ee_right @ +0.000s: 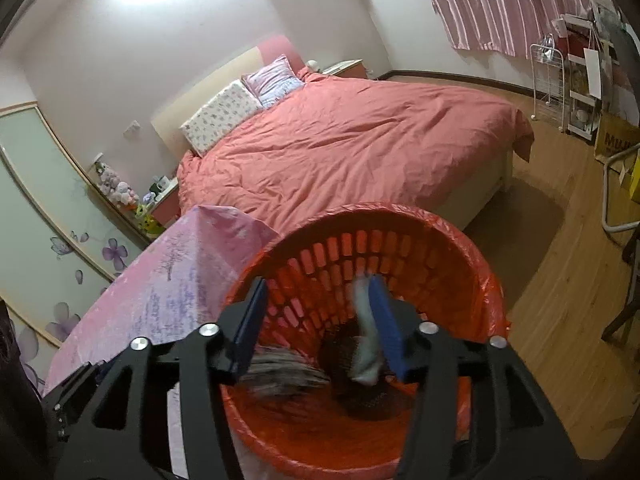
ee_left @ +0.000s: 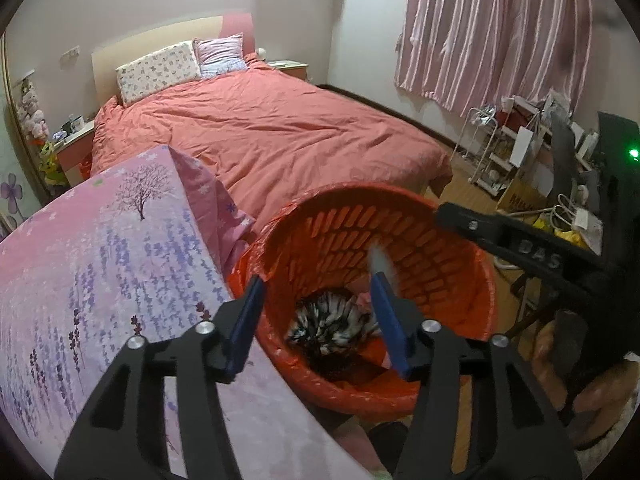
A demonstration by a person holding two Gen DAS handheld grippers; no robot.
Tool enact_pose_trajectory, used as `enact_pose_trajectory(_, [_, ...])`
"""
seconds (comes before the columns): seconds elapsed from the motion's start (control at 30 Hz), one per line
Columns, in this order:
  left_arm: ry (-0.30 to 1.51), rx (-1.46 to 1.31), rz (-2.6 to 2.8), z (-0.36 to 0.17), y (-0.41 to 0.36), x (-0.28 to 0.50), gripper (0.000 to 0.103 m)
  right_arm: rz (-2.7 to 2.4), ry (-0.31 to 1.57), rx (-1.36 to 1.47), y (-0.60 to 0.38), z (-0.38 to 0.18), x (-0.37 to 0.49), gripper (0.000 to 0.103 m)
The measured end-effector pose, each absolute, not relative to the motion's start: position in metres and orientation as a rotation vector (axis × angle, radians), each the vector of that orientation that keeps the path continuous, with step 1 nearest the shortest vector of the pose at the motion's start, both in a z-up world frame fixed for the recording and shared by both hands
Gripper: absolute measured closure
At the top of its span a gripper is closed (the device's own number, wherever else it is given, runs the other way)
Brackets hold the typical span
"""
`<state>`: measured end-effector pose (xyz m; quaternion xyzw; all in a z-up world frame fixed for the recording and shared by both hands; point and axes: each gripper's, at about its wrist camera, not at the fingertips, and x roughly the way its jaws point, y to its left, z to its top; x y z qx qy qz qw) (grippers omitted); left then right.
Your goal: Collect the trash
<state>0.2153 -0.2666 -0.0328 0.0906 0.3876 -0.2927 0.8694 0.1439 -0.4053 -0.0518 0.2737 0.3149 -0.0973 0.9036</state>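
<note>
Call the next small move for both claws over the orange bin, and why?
Probably lift both clear and go for more trash. The left claw and right claw stand open above the orange bin, a blurred pale scrap by the right claw's finger looks to be dropping in, and neither holds anything firmly.

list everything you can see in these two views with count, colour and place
basket: one, orange, lined with an orange bag, below both grippers
trash in basket: dark and white pieces, count unclear, at the bottom
pale scrap: one, greyish, blurred, over the basket beside a right pad
bed: one, coral duvet, behind the basket
pillows: two, floral white and pink, at the headboard
pink floral cloth: one, left of the basket
curtain: one, pink striped, far right
shelving rack: white, cluttered, under the curtain
left hand-held gripper: black, blue pads, open
right hand-held gripper: same, open
</note>
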Motion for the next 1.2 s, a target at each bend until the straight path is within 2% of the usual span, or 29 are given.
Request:
enact_pose_trajectory(0.07, [0.810,0.191,-0.594,-0.034,-0.261,0.217,0.040,-0.219,0.643,0.553,-0.404,-0.052,0.136,0.038])
enact_pose_trajectory(0.13, [0.792,0.202,-0.572,-0.033,-0.251,0.212,0.032,-0.259,0.633,0.521,-0.401,-0.048,0.130,0.024])
enact_pose_trajectory(0.2, [0.758,0.216,-0.546,-0.027,-0.238,0.204,0.017,-0.306,0.615,0.452,-0.392,-0.039,0.120,0.016])
enact_pose_trajectory(0.3, [0.696,0.222,-0.492,-0.015,-0.211,0.186,0.004,-0.380,0.584,0.333,-0.375,-0.023,0.100,0.003])
enact_pose_trajectory(0.53, [0.623,0.208,-0.318,0.007,-0.136,0.138,0.004,-0.451,0.576,0.165,-0.328,0.008,0.051,0.002])
enact_pose_trajectory(0.7, [0.572,0.179,-0.261,0.012,-0.090,0.096,0.004,-0.427,0.449,0.086,-0.287,0.022,0.004,0.002])
enact_pose_trajectory(0.93, [0.548,0.115,-0.177,0.010,-0.038,0.042,0.004,-0.442,0.362,0.054,-0.240,0.020,-0.033,0.002])
enact_pose_trajectory(1.2, [0.538,0.037,-0.138,0.009,-0.005,0.013,0.004,-0.380,0.469,0.135,-0.217,0.008,-0.033,0.002])
